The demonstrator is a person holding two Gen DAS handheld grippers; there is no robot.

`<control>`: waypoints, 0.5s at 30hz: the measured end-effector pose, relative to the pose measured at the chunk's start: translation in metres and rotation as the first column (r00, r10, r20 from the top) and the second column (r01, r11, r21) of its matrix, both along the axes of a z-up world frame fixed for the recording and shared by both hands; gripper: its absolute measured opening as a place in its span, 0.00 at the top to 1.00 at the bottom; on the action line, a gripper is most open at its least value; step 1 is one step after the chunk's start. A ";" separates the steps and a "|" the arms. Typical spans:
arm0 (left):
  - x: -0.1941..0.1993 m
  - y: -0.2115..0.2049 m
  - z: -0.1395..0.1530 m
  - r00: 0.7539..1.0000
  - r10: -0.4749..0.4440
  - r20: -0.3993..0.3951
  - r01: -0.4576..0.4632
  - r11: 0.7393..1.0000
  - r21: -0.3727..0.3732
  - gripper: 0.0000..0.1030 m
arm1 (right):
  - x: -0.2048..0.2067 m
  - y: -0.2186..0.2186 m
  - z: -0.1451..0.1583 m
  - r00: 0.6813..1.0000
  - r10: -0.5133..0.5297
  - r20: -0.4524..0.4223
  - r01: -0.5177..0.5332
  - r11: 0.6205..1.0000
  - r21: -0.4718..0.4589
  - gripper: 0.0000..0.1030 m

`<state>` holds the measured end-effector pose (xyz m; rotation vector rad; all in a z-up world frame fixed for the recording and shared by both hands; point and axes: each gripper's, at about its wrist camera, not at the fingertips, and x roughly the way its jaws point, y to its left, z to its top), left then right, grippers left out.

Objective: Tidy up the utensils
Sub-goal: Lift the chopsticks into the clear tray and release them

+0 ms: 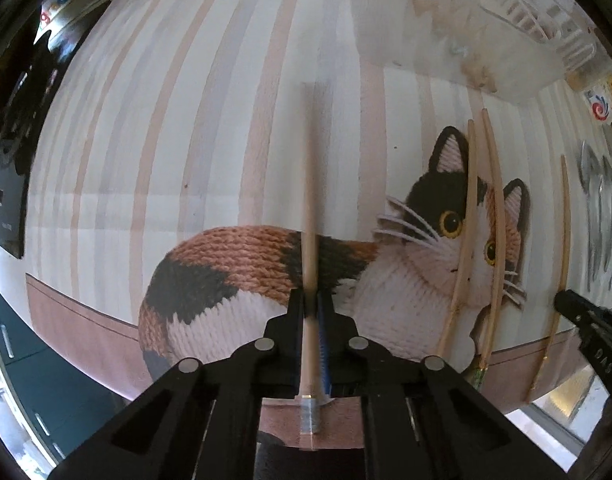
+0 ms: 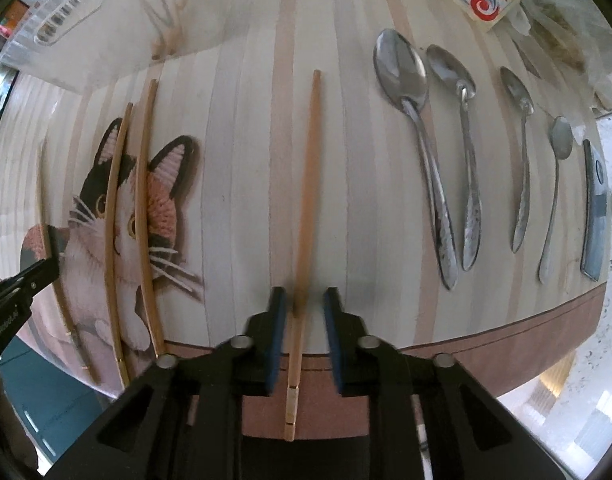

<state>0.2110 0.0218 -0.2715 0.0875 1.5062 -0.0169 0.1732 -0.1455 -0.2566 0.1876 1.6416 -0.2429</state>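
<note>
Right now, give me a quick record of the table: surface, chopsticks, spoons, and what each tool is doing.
surface: striped mat with a cat picture
left tool: shut on held chopstick
right tool: open, astride loose chopstick, pads not touching it
chopstick pair: lying across the cat's face
spoons: four, side by side near the mat's right end

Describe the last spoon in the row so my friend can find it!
Find the striped mat with the knitted cat. On the side away from the cat lie four metal spoons in a row. Yours, the end spoon, is farthest from the cat, beside a flat grey handle, with the roundest bowl.
</note>
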 end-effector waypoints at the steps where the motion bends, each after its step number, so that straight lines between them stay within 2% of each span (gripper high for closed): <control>1: -0.001 -0.006 -0.002 1.000 -0.005 0.008 0.005 1.000 0.009 0.96 | -0.001 -0.001 0.000 1.000 -0.010 0.003 0.010 1.000 0.009 0.93; 8: -0.007 -0.012 0.030 0.994 -0.047 0.104 0.039 0.997 0.073 0.96 | -0.001 -0.008 0.013 0.998 -0.038 0.044 0.037 0.999 0.031 0.93; 12: -0.011 -0.008 0.065 0.982 -0.041 0.185 0.024 0.995 0.096 0.96 | 0.005 -0.011 0.042 0.994 -0.053 0.101 0.048 0.998 0.047 0.93; 15: -0.001 -0.001 0.093 0.972 -0.022 0.233 0.002 0.996 0.084 0.96 | 0.010 -0.015 0.069 0.986 -0.062 0.155 0.053 0.996 0.065 0.93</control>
